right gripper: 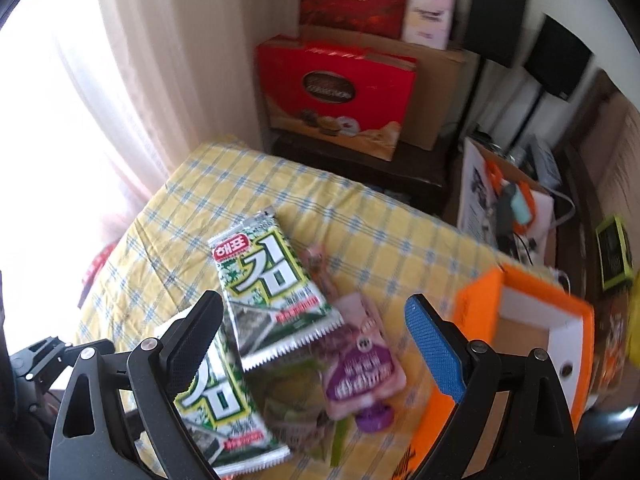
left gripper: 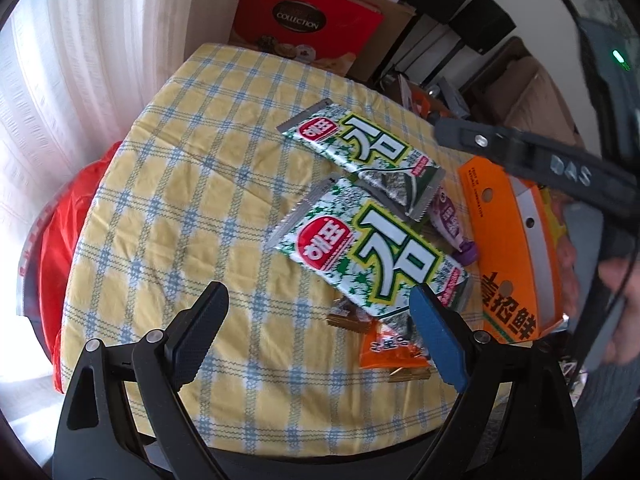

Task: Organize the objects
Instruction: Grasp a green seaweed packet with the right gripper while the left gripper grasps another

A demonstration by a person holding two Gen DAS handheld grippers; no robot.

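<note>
Hovering wide open and empty, the left gripper [left gripper: 316, 336] has the orange snack packet [left gripper: 390, 350] and the near seaweed packet [left gripper: 372, 256] just ahead of its blue finger; closing here risks pinching both. The right gripper [right gripper: 316, 344], also spread and holding nothing, sits over the purple pouch [right gripper: 362, 360], which overlaps packets. Farther right, the orange box [right gripper: 520, 308] stands open on the desk [left gripper: 168, 216]; a sliding packet could miss it.

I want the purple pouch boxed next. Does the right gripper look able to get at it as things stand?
Probably yes. The right gripper is open, with the purple pouch lying uncovered between and below its jaws. A seaweed packet sits beside its upper end and may get nudged.
</note>
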